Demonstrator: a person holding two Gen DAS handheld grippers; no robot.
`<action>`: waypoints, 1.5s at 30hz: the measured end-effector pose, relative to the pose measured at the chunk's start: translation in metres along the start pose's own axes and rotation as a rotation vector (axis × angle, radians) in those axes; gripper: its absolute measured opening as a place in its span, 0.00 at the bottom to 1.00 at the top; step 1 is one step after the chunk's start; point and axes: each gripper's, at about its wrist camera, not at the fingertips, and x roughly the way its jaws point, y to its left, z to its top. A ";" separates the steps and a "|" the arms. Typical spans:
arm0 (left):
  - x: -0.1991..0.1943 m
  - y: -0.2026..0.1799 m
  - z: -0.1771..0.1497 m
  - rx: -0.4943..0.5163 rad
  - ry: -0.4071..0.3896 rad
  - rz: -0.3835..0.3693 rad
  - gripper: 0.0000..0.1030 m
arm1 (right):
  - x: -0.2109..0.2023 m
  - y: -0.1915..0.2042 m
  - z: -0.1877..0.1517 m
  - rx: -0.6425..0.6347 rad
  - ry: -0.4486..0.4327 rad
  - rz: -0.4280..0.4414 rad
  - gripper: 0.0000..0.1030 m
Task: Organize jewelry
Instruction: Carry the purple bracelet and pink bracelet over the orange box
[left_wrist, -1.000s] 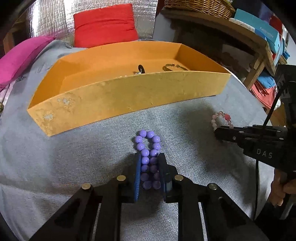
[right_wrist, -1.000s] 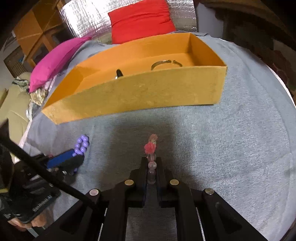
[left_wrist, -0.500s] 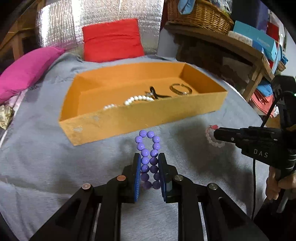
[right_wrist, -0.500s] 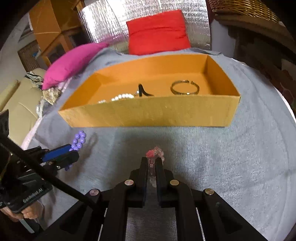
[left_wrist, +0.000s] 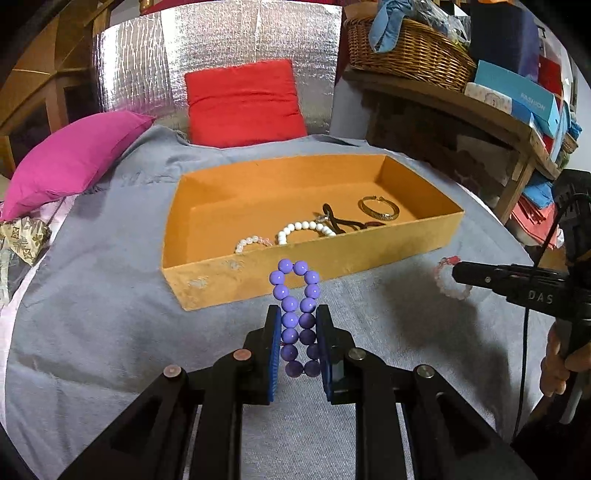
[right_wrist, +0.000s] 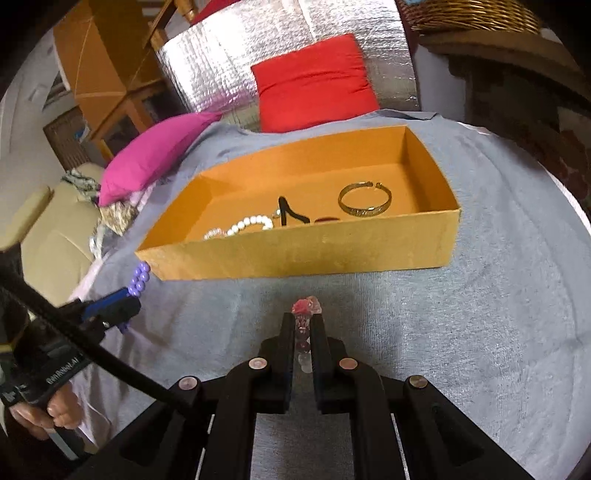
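Note:
My left gripper (left_wrist: 297, 321) is shut on a purple bead bracelet (left_wrist: 295, 295), held above the grey cloth just before the orange box (left_wrist: 258, 273). My right gripper (right_wrist: 303, 321) is shut on a pink and clear bead bracelet (right_wrist: 306, 306), also lifted off the cloth in front of the box (right_wrist: 332, 251). From the left wrist view the right gripper (left_wrist: 458, 273) shows at the right with the pink bracelet (left_wrist: 445, 284) hanging from it. The box holds a gold bangle (right_wrist: 364, 199), a white bead bracelet (right_wrist: 251, 223), a clear bead bracelet (left_wrist: 251, 242) and a black piece (right_wrist: 290, 216).
A red cushion (left_wrist: 242, 103) and a pink cushion (left_wrist: 70, 158) lie behind the box. At the right stands a wooden shelf (left_wrist: 480, 114) with a wicker basket (left_wrist: 406, 48) and boxes. A person's hand (left_wrist: 561, 362) holds the right gripper's handle.
Both grippers have risen off the cloth with their bracelets and tilted up, so the box's inside and the jewelry in it now show.

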 end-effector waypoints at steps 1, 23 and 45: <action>-0.001 0.000 0.001 -0.001 -0.003 0.007 0.19 | -0.002 -0.001 0.001 0.008 -0.009 0.006 0.09; -0.011 0.025 0.034 -0.077 -0.095 0.123 0.19 | -0.022 0.015 0.029 0.099 -0.141 0.110 0.09; 0.013 0.037 0.070 -0.110 -0.138 0.187 0.19 | -0.014 -0.009 0.079 0.213 -0.260 0.090 0.09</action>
